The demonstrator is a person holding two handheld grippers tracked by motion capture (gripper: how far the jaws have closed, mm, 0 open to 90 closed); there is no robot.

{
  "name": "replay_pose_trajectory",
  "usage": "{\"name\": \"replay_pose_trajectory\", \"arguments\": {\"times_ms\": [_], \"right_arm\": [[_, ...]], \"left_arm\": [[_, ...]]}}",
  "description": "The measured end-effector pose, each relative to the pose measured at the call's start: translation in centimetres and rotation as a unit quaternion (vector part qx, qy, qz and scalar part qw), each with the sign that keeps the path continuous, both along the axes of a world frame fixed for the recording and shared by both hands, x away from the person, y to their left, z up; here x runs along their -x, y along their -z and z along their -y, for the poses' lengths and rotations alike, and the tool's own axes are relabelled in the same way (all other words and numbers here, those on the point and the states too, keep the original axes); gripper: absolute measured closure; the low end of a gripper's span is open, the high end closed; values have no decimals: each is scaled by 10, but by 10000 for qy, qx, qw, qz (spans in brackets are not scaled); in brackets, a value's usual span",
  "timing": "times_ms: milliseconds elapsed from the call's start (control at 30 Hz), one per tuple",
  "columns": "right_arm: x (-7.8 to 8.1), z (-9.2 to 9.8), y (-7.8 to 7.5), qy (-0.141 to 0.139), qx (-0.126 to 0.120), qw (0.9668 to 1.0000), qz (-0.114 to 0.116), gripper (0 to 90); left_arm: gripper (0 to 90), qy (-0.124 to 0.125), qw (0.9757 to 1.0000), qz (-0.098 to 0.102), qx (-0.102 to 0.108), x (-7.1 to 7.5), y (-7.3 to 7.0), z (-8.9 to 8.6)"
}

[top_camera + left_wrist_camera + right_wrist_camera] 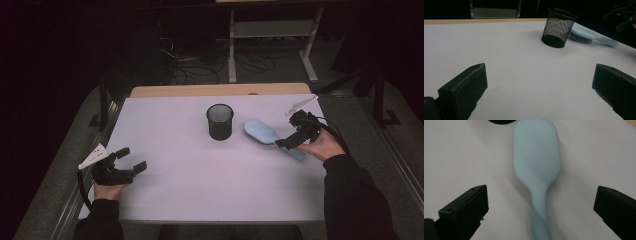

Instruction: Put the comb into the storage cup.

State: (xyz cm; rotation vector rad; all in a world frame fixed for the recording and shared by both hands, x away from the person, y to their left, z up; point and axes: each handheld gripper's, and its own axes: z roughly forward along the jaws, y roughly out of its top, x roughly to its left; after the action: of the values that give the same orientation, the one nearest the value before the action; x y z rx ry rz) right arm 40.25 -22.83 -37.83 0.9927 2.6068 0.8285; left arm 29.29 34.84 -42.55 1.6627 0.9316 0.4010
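A light-blue hairbrush (262,131) lies bristles down on the white table (190,190), right of a black mesh cup (220,121). My right gripper (291,142) hovers over the brush handle with both jaws wide apart. In the right gripper view the hairbrush (536,160) runs up the middle, its handle between the open right gripper (541,195) jaws without touching them. My left gripper (132,159) rests open at the near left with nothing in it. The left gripper (540,75) view looks across bare table to the mesh cup (559,28) and hairbrush (584,35).
A wooden strip (220,90) borders the table's far edge. Behind it, on the dark floor, stand a metal table frame (270,30) and loose cables (195,65). The person's right hand and its gripper (624,15) appear at the top right of the left gripper view.
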Motion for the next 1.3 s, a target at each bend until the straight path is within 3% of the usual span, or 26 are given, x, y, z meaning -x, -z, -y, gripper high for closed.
{"name": "replay_pose_trajectory", "arguments": {"times_ms": [233, 1033, 1300], "right_arm": [[-4, -8, 9, -86, 185, 9997, -126, 0], [-23, -16, 37, -120, 330, 9983, -463, 0], [-26, -16, 43, -202, 371, 9973, -607, 69]], "left_arm": [[0, 17, 10000, 1, 3, 0, 0, 0], [0, 5, 10000, 21, -35, 1, 0, 0], [0, 5, 10000, 33, -46, 1, 0, 1]]}}
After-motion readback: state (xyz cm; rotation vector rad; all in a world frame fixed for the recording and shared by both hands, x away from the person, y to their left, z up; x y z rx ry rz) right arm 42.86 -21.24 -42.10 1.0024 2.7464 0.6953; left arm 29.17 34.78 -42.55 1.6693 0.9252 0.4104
